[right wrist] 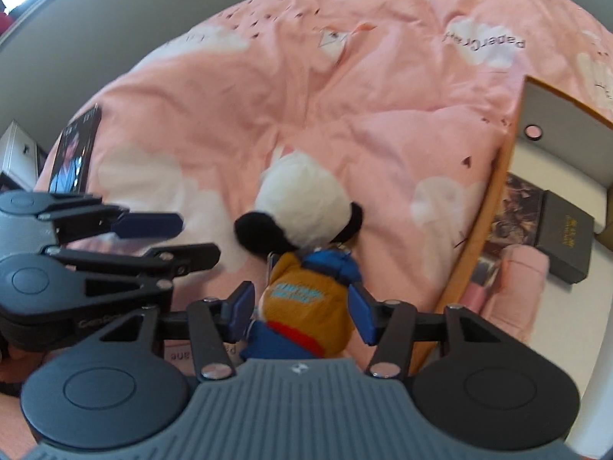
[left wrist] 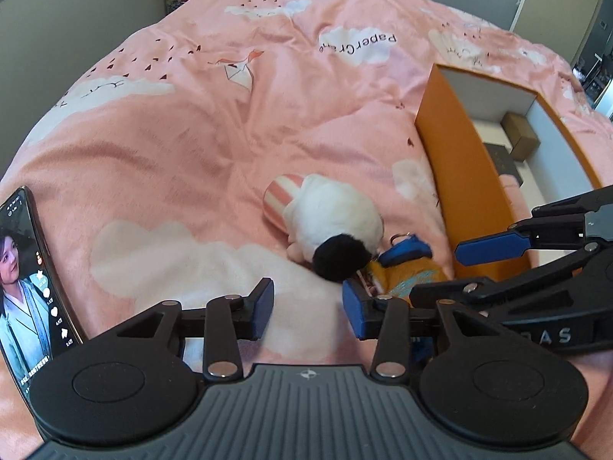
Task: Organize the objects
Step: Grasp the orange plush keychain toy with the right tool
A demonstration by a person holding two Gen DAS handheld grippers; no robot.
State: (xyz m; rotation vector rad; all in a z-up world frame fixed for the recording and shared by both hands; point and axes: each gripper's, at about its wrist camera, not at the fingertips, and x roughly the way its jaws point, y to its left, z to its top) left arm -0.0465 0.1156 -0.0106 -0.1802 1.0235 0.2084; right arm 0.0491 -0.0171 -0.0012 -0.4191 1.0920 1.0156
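Pick-up step: right gripper [right wrist: 302, 306] jaws straddle plush toy [right wrist: 306, 299], pads seemingly not yet pressing — next, clamp and lift into orange box [right wrist: 494, 207]. Left gripper [left wrist: 308, 306] jaws apart, empty.

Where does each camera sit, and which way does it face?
Left wrist: on the left gripper, facing down at the pink bed cover; the right gripper enters from the right.
Right wrist: on the right gripper, facing down at the plush toy between its fingers; the left gripper shows at left.
Shared: toy, phone, orange box.
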